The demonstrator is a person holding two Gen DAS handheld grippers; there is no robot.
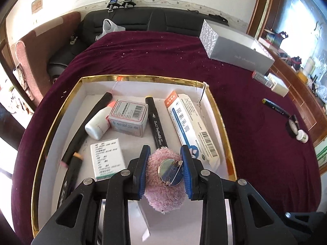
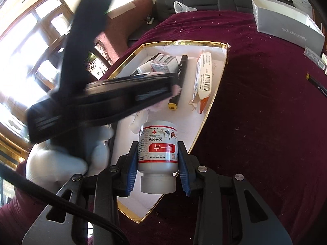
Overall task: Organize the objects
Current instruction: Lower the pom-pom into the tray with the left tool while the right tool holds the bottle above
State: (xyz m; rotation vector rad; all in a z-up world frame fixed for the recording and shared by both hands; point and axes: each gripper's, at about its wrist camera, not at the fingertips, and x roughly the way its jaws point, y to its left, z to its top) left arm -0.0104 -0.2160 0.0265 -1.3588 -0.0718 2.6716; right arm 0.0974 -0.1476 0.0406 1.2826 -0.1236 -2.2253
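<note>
A gold-rimmed white box (image 1: 61,110) (image 2: 220,65) lies on the maroon cloth. It holds a black marker (image 1: 156,122) (image 2: 177,81), a long ointment carton (image 1: 192,126) (image 2: 202,73), a small grey carton (image 1: 128,116), a white bottle (image 1: 98,126) and a white label box (image 1: 107,159). My left gripper (image 1: 165,159) is shut on a pink plush brooch (image 1: 165,183), pin side up, above the box's near part. My right gripper (image 2: 157,155) is shut on a white medicine bottle (image 2: 157,149), cap toward the camera, over the box's near corner. The left gripper shows blurred in the right wrist view (image 2: 114,98).
On the cloth outside the box lie a grey shoebox (image 1: 235,47) (image 2: 286,24), small cartons (image 1: 271,81), a black pen (image 1: 273,106) and a small round jar (image 1: 301,137). A black sofa (image 1: 126,22) and a wooden cabinet (image 1: 302,85) stand beyond.
</note>
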